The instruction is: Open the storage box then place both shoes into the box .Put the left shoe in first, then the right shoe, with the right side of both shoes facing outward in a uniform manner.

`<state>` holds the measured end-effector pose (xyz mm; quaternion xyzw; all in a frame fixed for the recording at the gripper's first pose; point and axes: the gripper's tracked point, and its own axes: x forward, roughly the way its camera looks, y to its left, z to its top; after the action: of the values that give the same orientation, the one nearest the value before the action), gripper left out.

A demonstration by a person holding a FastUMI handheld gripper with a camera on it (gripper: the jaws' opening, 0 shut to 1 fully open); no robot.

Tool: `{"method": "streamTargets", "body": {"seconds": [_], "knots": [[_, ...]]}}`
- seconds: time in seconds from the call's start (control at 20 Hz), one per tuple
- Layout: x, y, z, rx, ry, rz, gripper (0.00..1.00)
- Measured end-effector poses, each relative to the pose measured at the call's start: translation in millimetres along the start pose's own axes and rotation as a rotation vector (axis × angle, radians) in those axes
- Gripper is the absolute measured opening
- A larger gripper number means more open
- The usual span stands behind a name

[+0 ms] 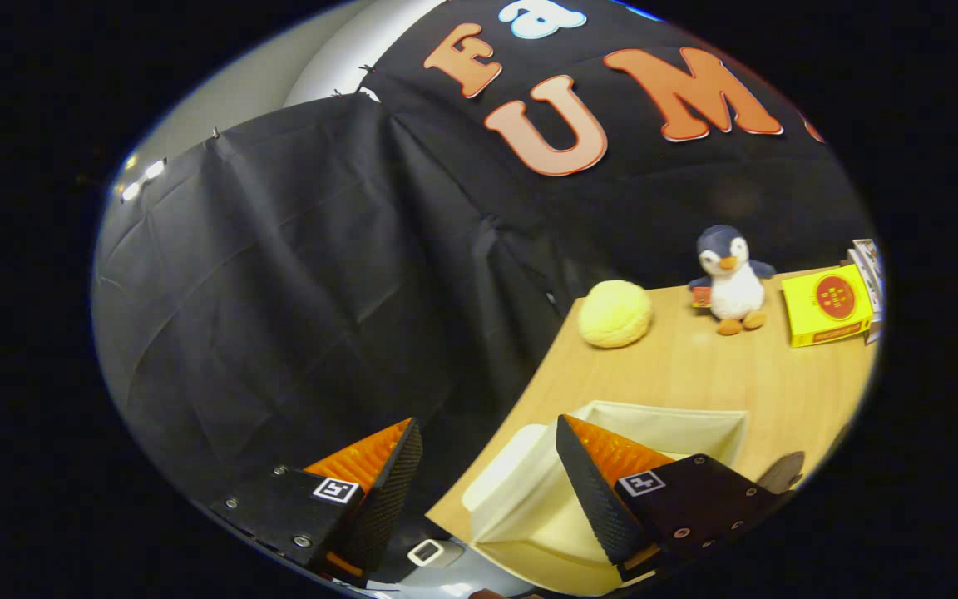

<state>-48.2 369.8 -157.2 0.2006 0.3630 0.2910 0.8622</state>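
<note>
Fingers (412, 466) apart above storage box (529, 499).

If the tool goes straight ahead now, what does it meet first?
Probably the cream storage box, which lies just ahead of the open tool, by its right finger. The left finger points past the table edge toward the black cloth; depth is unclear.

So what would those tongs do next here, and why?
Probably swing toward the cream storage box and centre on its near edge. The tongs are open and hold nothing, and only one finger is over the box, while the other hangs past the edge of the table. The box must be opened first.
</note>
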Motion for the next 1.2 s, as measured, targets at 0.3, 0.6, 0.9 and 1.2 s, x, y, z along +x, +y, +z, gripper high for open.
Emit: {"method": "streamTargets", "body": {"seconds": [0.3,0.6,0.9,1.2], "knots": [[-48.2,-131.5,-39.2,-0.005,0.026,-0.264,0.97],[-93.1,-215.4,-93.8,0.022,0.110,-0.422,0.96],[-113.1,-248.7,-155.7,-0.004,0.205,-0.494,0.90],[-120.9,-272.1,-203.6,-0.001,0.271,-0.515,0.87]]}}
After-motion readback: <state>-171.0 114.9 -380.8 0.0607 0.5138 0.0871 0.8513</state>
